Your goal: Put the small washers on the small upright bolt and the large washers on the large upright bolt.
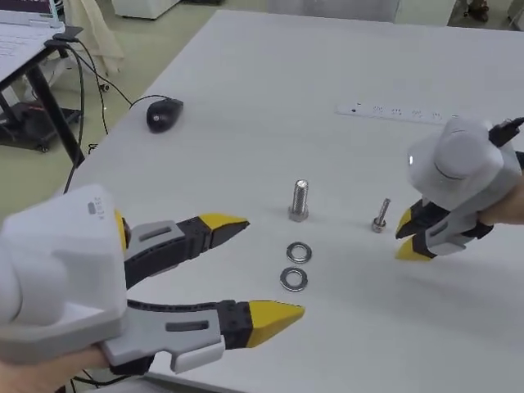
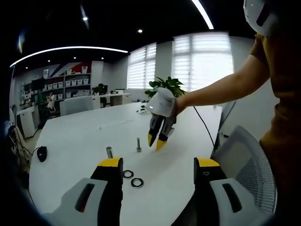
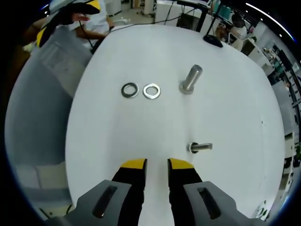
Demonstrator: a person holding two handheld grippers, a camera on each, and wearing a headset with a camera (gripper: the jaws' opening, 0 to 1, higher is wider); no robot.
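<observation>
On the white bench (image 1: 246, 98) the left gripper (image 1: 254, 268) hovers near-left of the large bolt (image 1: 300, 201), fingers spread wide, empty. The right gripper (image 1: 407, 239) hangs right of that bolt, fingers almost together, holding nothing. The large bolt stands upright; the small bolt (image 1: 381, 215) stands between it and the right gripper. One washer (image 1: 299, 251) lies flat just before the large bolt, a second washer (image 1: 294, 279) just beside the first.

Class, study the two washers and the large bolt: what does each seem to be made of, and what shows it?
Far washer and near washer: probably steel, silvery plated finish, with bright glints on the rings. Large bolt: likely steel too, duller grey, highlights along its threaded shank. The alloy cannot be told.
</observation>
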